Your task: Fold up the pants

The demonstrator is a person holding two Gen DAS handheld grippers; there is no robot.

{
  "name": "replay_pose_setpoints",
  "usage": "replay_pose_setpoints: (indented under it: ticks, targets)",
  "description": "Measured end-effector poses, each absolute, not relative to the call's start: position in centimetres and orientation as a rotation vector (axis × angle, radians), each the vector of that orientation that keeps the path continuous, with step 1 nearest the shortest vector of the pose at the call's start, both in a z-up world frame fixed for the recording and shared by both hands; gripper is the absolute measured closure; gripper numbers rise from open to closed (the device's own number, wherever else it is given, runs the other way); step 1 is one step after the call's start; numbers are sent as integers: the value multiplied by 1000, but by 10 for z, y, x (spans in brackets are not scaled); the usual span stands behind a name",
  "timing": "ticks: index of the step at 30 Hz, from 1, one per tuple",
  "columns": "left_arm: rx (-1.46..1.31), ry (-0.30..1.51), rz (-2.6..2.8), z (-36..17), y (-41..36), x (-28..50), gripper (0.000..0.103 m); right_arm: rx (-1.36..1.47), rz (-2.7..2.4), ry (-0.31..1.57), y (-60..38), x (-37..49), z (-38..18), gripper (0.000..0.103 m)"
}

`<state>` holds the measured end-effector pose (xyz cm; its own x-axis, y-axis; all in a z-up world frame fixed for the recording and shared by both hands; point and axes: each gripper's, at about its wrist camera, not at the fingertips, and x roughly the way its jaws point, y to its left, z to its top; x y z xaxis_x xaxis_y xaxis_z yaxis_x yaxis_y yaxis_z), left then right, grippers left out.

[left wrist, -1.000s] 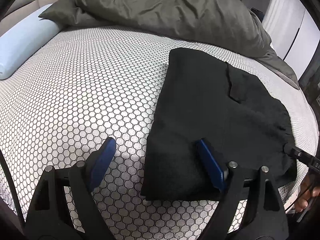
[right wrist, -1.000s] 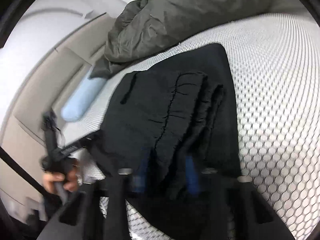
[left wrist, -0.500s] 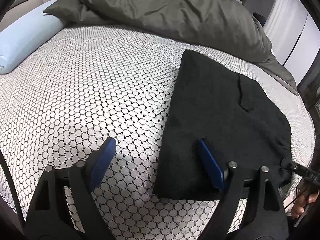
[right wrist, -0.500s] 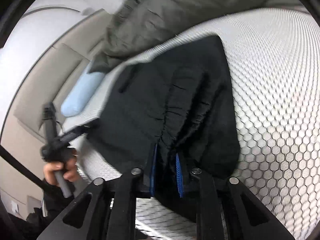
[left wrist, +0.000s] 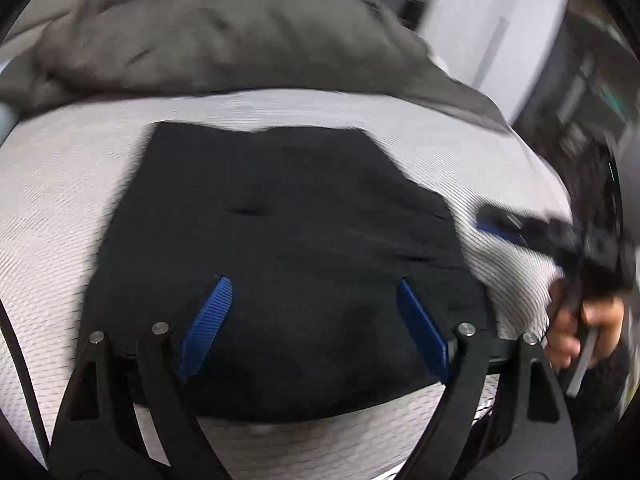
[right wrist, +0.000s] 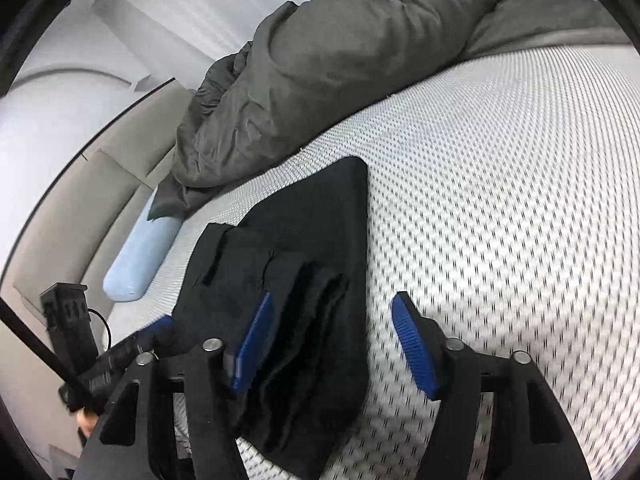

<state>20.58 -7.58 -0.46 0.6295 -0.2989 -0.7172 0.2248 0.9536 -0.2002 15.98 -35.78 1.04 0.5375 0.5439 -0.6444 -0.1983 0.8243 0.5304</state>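
Observation:
Black pants (left wrist: 280, 248) lie folded in a flat rectangle on the bed's white honeycomb-patterned cover (left wrist: 60, 184). My left gripper (left wrist: 314, 312) is open and empty, hovering just above the near part of the pants. In the right wrist view the pants (right wrist: 304, 264) show their gathered waistband layers at the near edge. My right gripper (right wrist: 332, 336) is open and empty, with its left pad over the waistband and its right pad over the cover. The right gripper also shows at the right of the left wrist view (left wrist: 520, 228).
A rumpled grey-green duvet (right wrist: 340, 60) is piled along the far side of the bed. A light blue bolster pillow (right wrist: 140, 256) lies by the beige headboard (right wrist: 80, 216). The bed's edge runs close below both grippers.
My right gripper has opened and let go of the pants' waistband, which now lies flat. My left gripper has swung over the pants; its view is motion blurred.

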Motion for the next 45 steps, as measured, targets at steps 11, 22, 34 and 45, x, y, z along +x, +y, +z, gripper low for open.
replay_pose_setpoints:
  ticks: [11, 22, 34, 45]
  targets:
    - [252, 735, -452, -32, -183, 173, 59, 354, 563, 999, -327, 192, 0, 59]
    - [272, 741, -461, -35, -182, 171, 69, 330, 545, 920, -312, 200, 5, 98]
    - [139, 732, -487, -16, -161, 166, 66, 396, 519, 906, -356, 178, 10, 79]
    - [166, 769, -514, -30, -168, 167, 47, 460, 566, 1022, -334, 199, -24, 76]
